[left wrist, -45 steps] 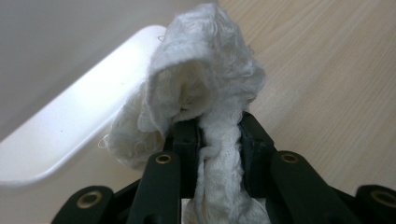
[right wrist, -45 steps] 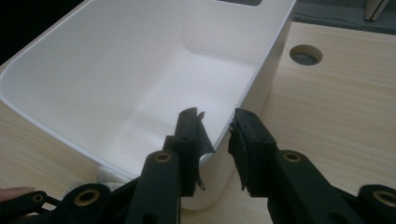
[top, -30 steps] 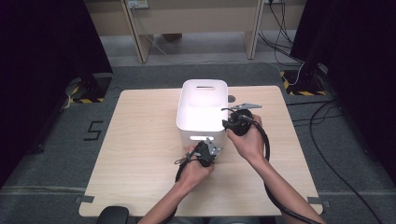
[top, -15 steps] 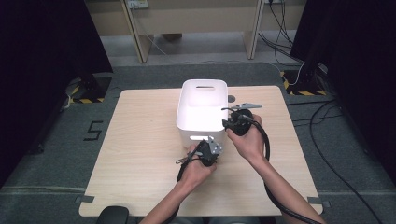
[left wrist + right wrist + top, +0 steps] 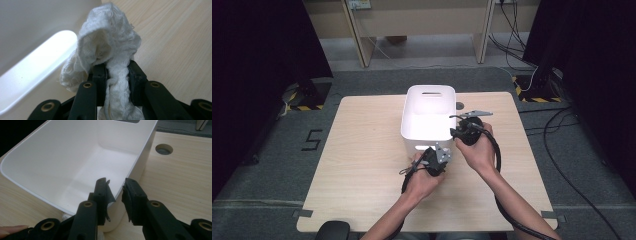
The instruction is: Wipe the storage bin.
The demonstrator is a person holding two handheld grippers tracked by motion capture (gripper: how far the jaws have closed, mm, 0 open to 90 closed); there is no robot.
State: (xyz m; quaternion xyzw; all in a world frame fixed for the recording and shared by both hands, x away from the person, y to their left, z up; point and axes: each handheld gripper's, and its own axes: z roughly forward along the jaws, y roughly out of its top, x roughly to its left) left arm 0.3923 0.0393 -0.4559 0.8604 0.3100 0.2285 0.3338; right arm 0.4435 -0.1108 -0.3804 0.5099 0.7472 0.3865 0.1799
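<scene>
So the left gripper (image 5: 113, 72) has its jaws clamped on a bunched-up white cloth (image 5: 107, 47), which puffs up above the pads right next to the near wall of the white bin (image 5: 428, 116), out over the wooden table (image 5: 362, 165). The right gripper (image 5: 115, 190) sits at the bin's near right corner, jaws a little apart, straddling the rim as far as I can see; can't tell if the pads actually press on it. The bin sits about mid-table.
</scene>
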